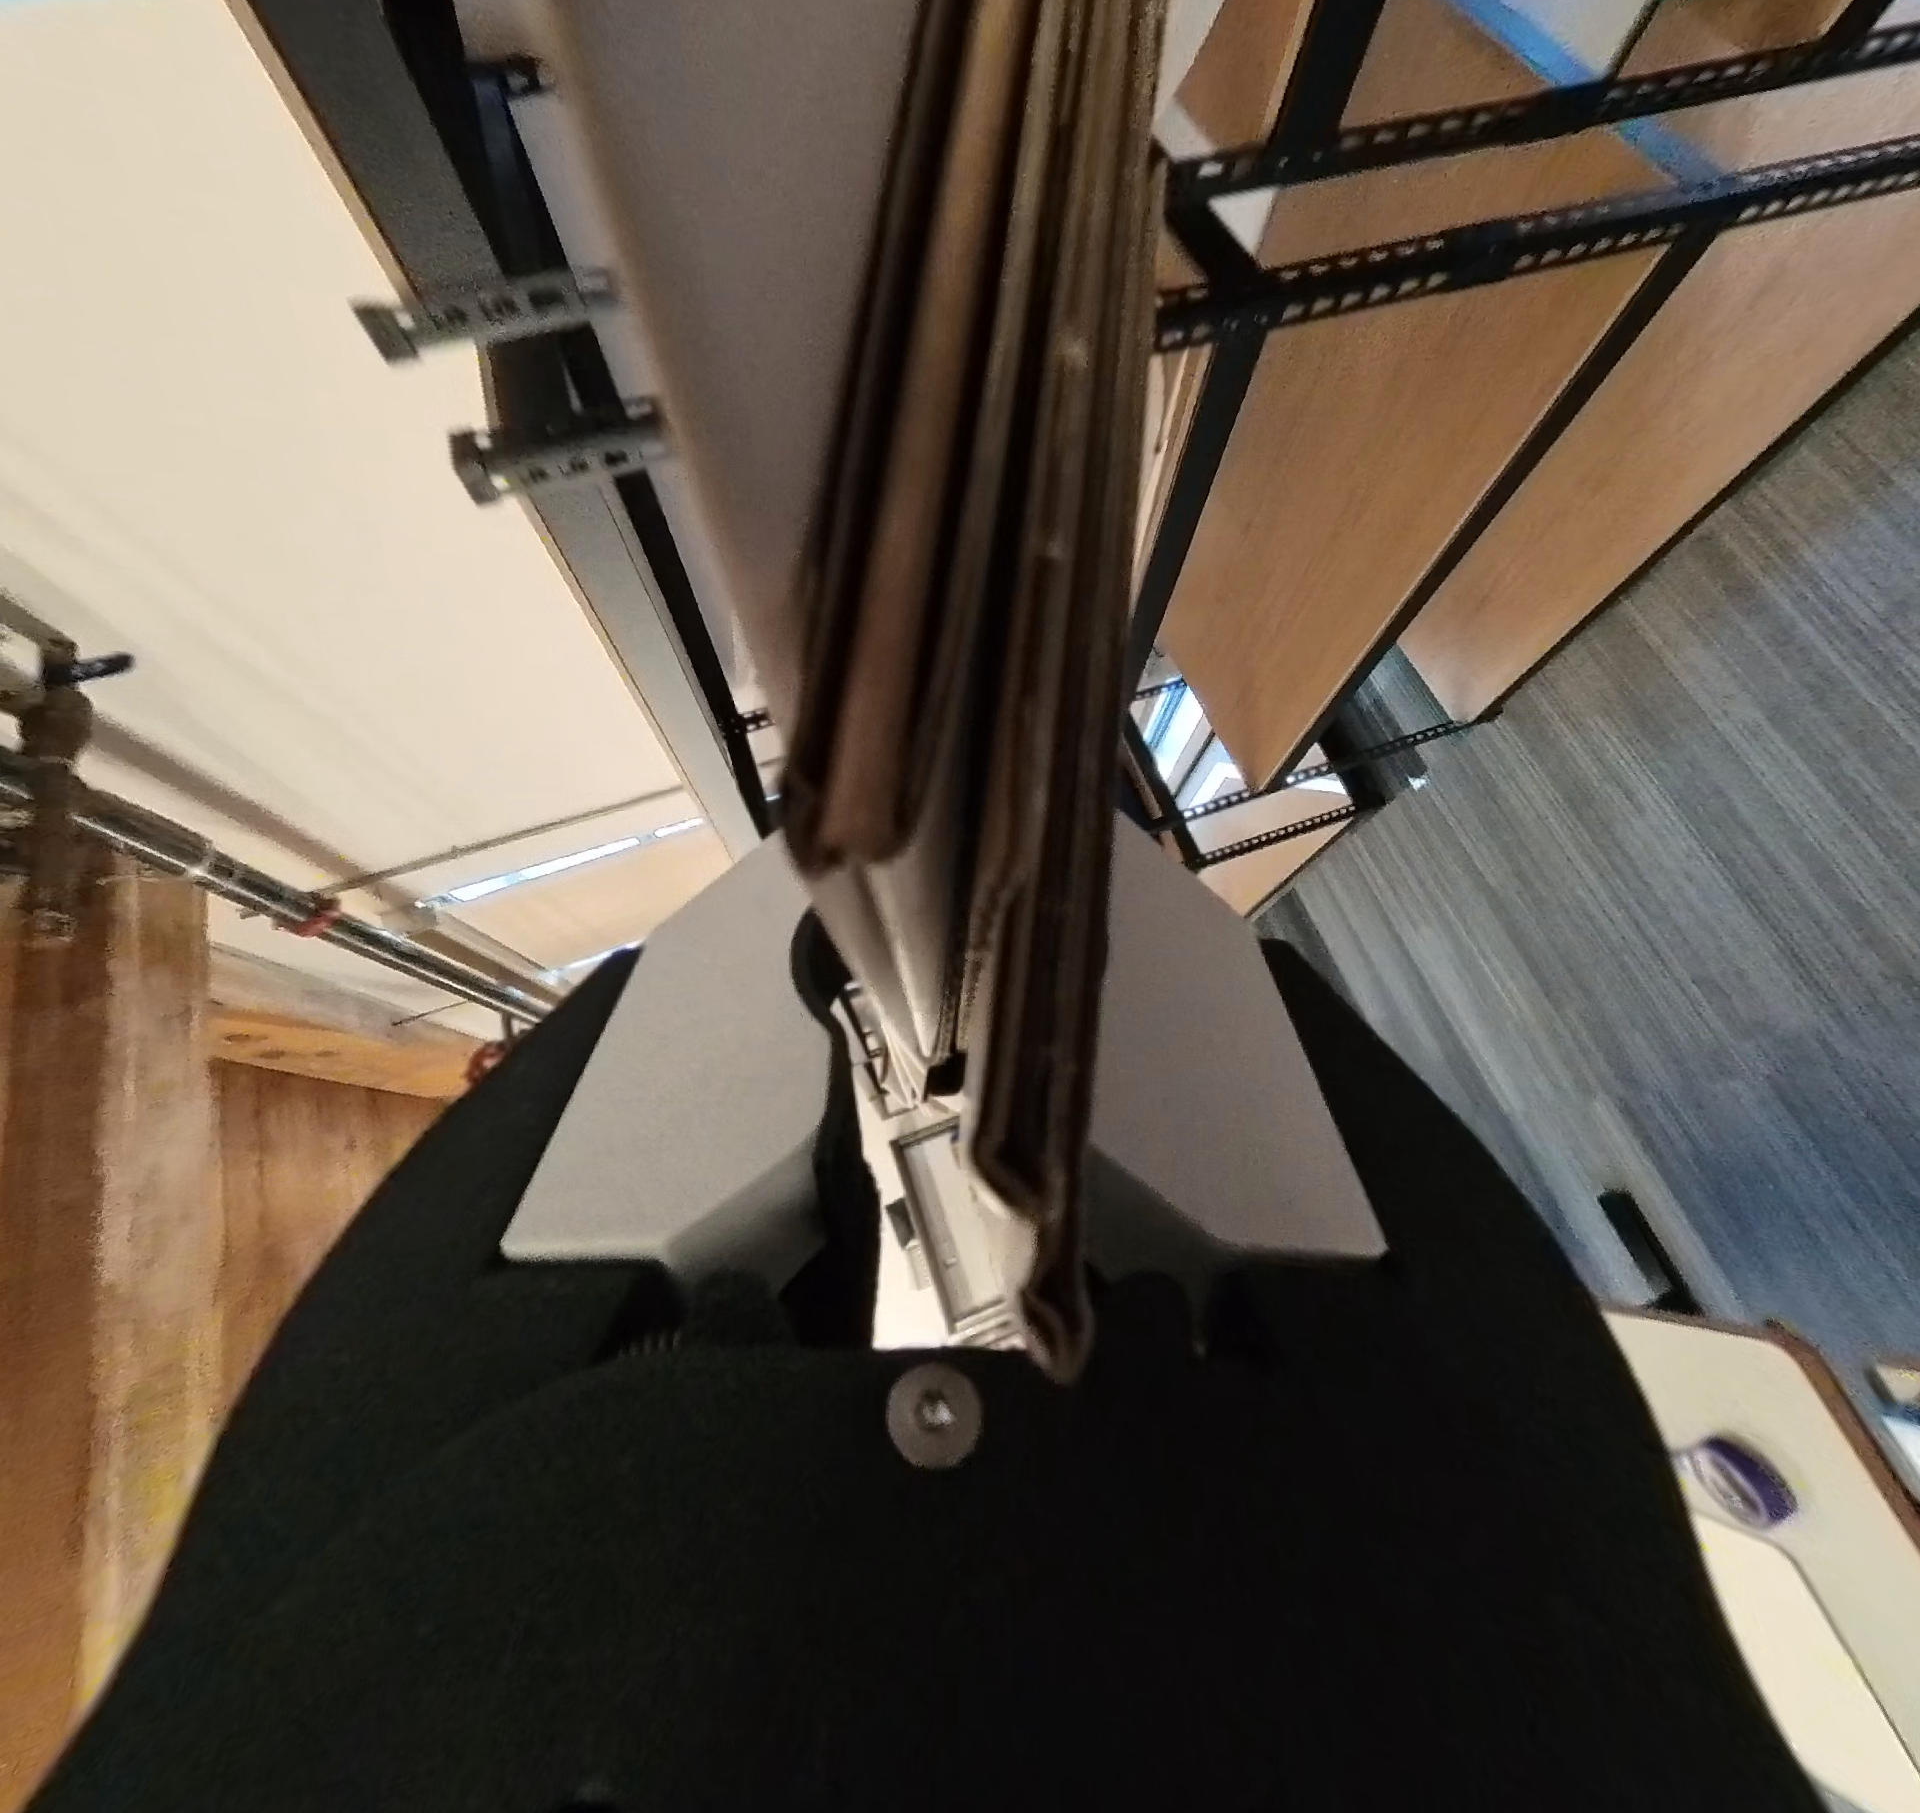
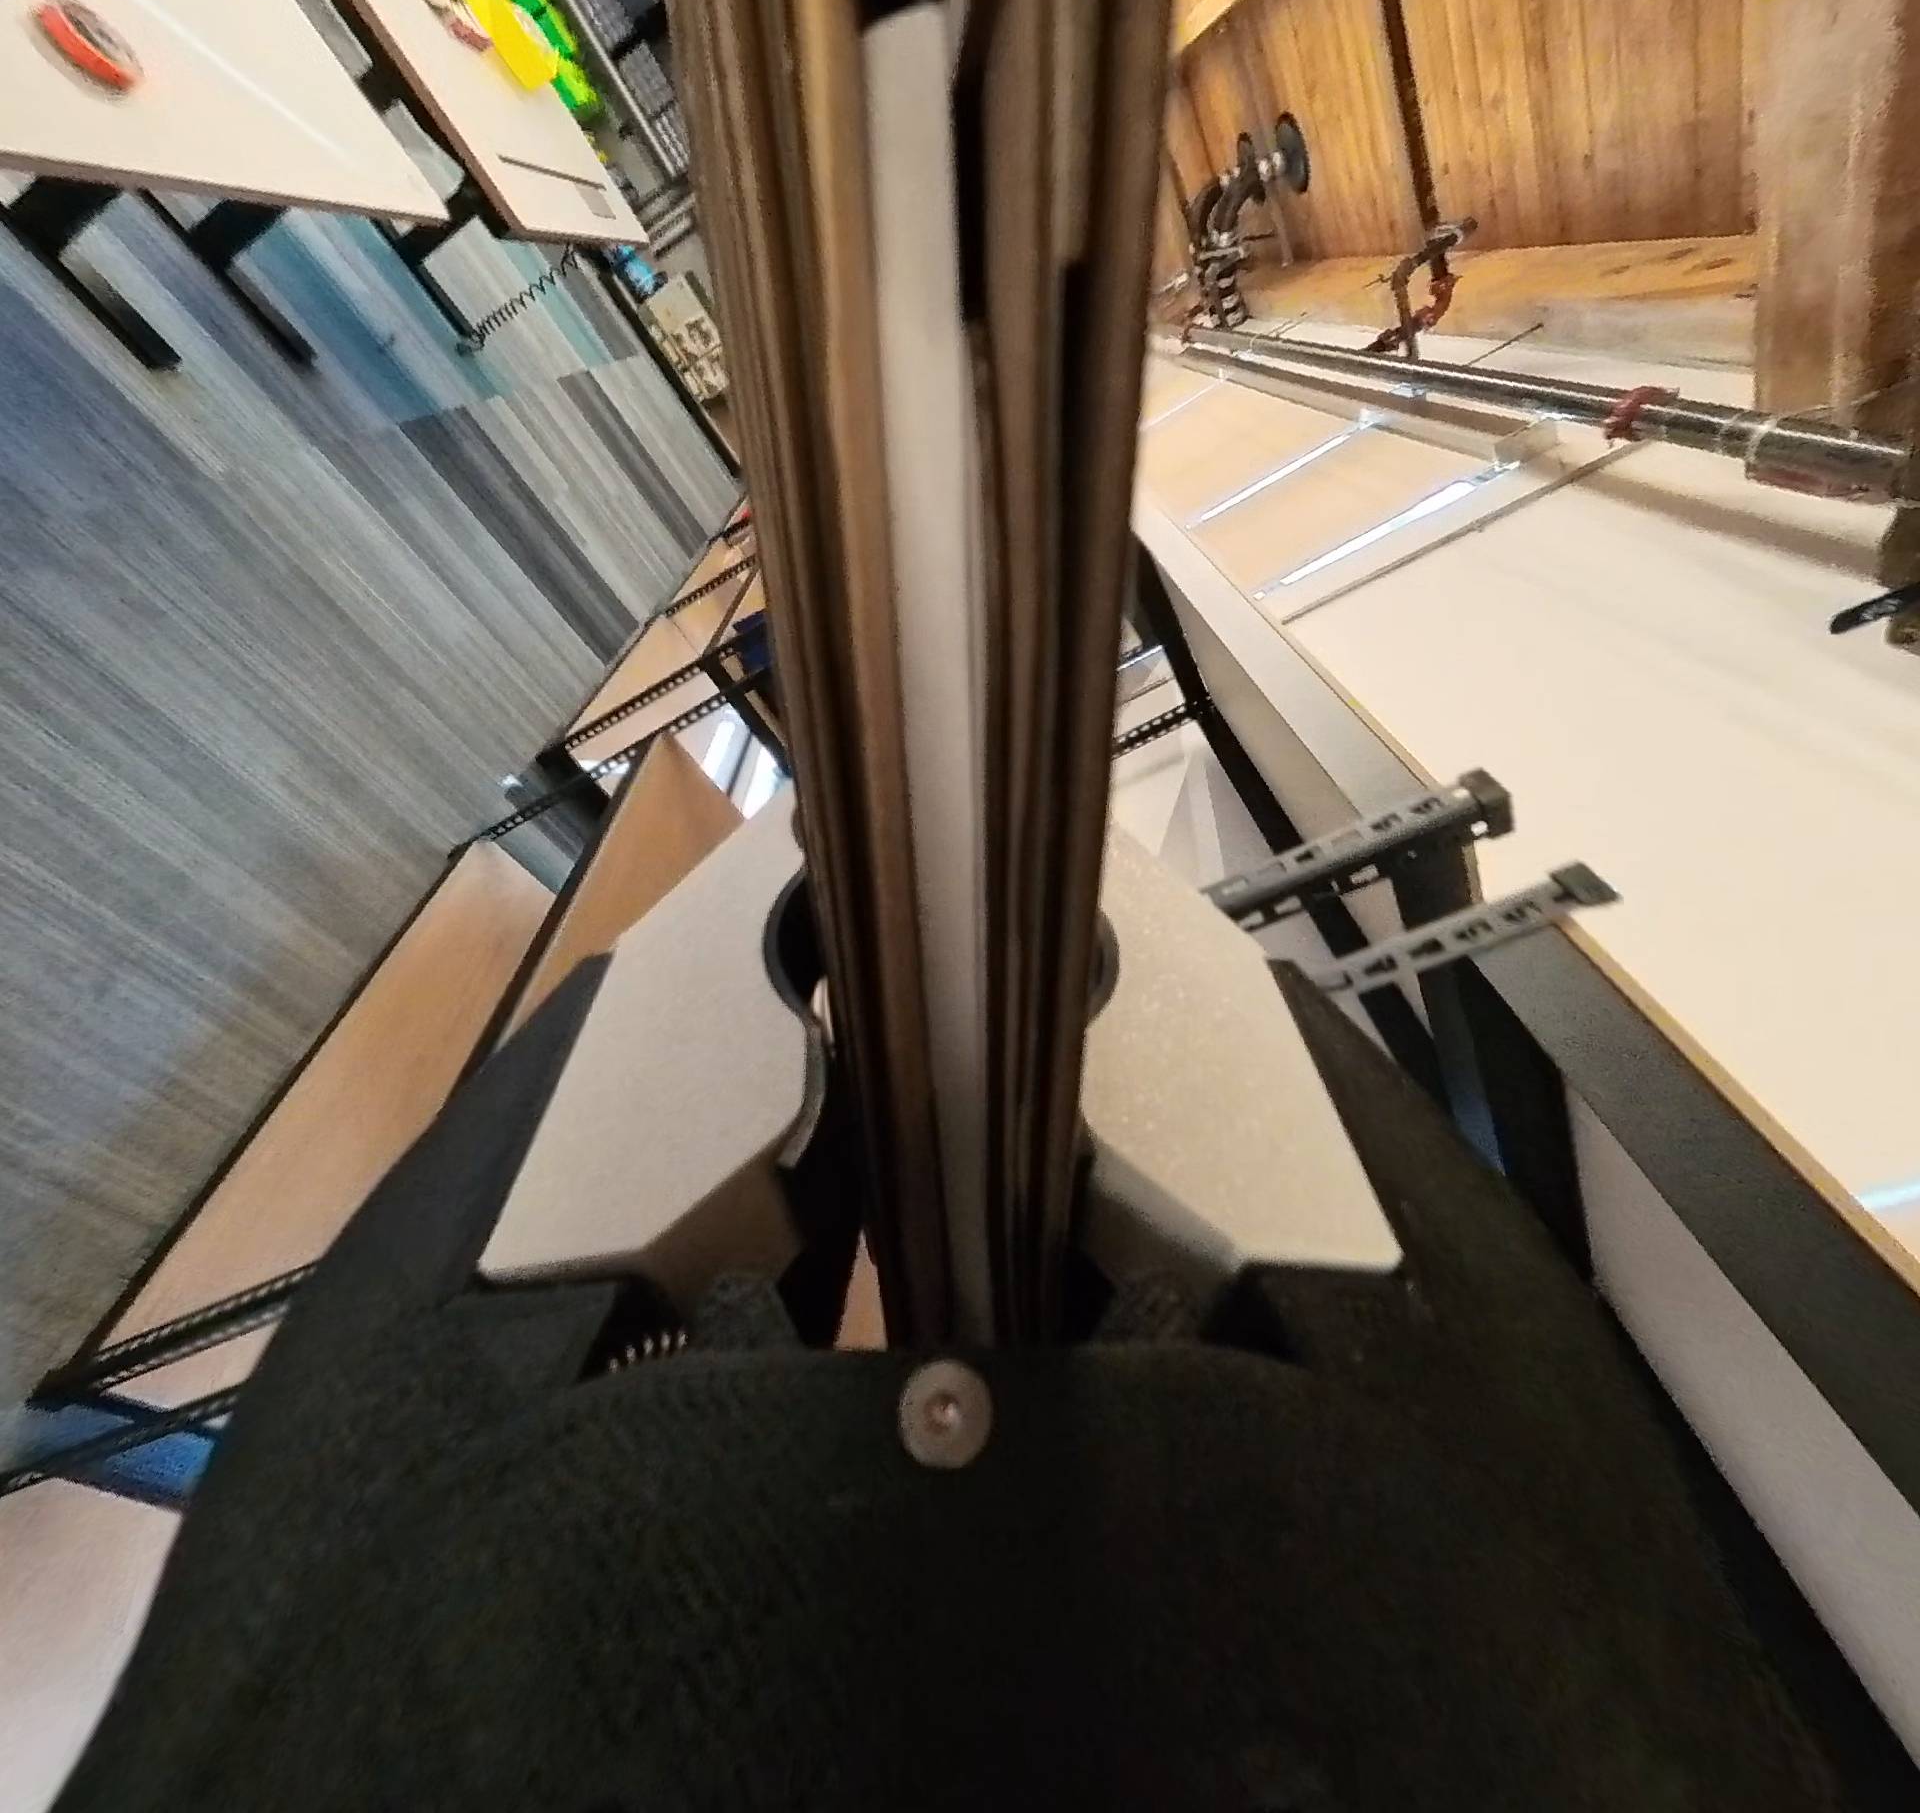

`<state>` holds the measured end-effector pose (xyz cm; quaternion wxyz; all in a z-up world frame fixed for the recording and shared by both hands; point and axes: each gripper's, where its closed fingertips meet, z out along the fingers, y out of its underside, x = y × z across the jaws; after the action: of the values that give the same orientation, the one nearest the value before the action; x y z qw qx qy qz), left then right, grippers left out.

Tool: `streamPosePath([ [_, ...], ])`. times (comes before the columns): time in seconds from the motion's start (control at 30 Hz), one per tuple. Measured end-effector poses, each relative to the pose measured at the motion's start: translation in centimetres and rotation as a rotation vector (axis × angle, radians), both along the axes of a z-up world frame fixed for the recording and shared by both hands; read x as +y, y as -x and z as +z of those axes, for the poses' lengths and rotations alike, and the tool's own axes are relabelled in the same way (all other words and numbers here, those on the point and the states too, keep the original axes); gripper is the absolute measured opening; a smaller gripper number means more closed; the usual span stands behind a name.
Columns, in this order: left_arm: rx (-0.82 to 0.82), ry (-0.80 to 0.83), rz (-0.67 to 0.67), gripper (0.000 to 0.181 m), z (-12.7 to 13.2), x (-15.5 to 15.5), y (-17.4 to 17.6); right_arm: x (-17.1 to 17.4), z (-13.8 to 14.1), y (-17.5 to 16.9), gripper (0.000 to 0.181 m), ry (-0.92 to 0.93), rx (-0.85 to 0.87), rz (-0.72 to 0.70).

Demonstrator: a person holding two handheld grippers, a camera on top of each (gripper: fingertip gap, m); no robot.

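A flattened stack of brown cardboard with a white layer inside (image 1: 987, 516) runs edge-on up the middle of the left wrist view. My left gripper (image 1: 956, 932) is shut on its near end, with a grey finger (image 1: 665, 1088) pressed against each side. The same cardboard stack (image 2: 935, 516) shows edge-on in the right wrist view. My right gripper (image 2: 956, 932) is shut on it, with pale fingers (image 2: 1216, 1057) on both sides. Both views are rolled sideways. The far end of the cardboard runs out of frame.
Wooden shelves on a black perforated metal frame (image 1: 1455, 309) stand close by the grey carpet (image 1: 1662, 828). A white table edge (image 2: 1558, 724) with grey slotted brackets (image 2: 1382, 838) is beside the cardboard. A metal pipe (image 2: 1558, 413) runs along a wooden wall. Farther tables hold tape rolls (image 2: 88, 44). Across from one pair of fingers to the other is roughly 12 cm.
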<state>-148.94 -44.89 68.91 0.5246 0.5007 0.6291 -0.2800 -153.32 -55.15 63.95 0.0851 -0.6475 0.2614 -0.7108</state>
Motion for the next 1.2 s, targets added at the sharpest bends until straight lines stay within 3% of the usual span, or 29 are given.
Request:
streamPosePath([
  [0.03, 0.015, 0.009, -0.004, 0.03, -0.2, -0.8, -2.9, -0.8, 0.0, -2.6, 0.038, 0.008, 0.015, -0.009],
  [0.3, 0.148, 0.088, -0.045, 0.029, -3.8, -11.0, -24.0, -11.3, -1.8, -22.1, 0.038, 0.097, 0.179, -0.074],
  [0.57, 0.263, 0.169, -0.172, 0.029, -8.9, -24.8, -37.8, -24.6, -5.1, -34.3, 0.038, 0.18, 0.316, -0.181],
  [0.77, 0.304, 0.189, -0.313, 0.029, -15.8, -34.4, -42.9, -32.5, -11.2, -37.7, 0.039, 0.238, 0.408, -0.319],
  [0.8, 0.274, 0.195, -0.342, 0.029, -17.4, -35.5, -43.3, -33.4, -12.6, -38.0, 0.046, 0.26, 0.411, -0.338],
  [0.9, 0.207, 0.228, -0.414, 0.03, -22.3, -38.2, -44.9, -35.6, -16.9, -39.4, 0.047, 0.311, 0.431, -0.393],
  [1.0, 0.249, 0.223, -0.454, 0.031, -26.6, -40.1, -46.9, -37.1, -20.8, -41.2, 0.048, 0.303, 0.493, -0.415],
  [1.2, 0.328, 0.277, -0.441, 0.028, -29.3, -42.8, -49.1, -40.4, -22.7, -43.1, 0.05, 0.363, 0.551, -0.508],
])
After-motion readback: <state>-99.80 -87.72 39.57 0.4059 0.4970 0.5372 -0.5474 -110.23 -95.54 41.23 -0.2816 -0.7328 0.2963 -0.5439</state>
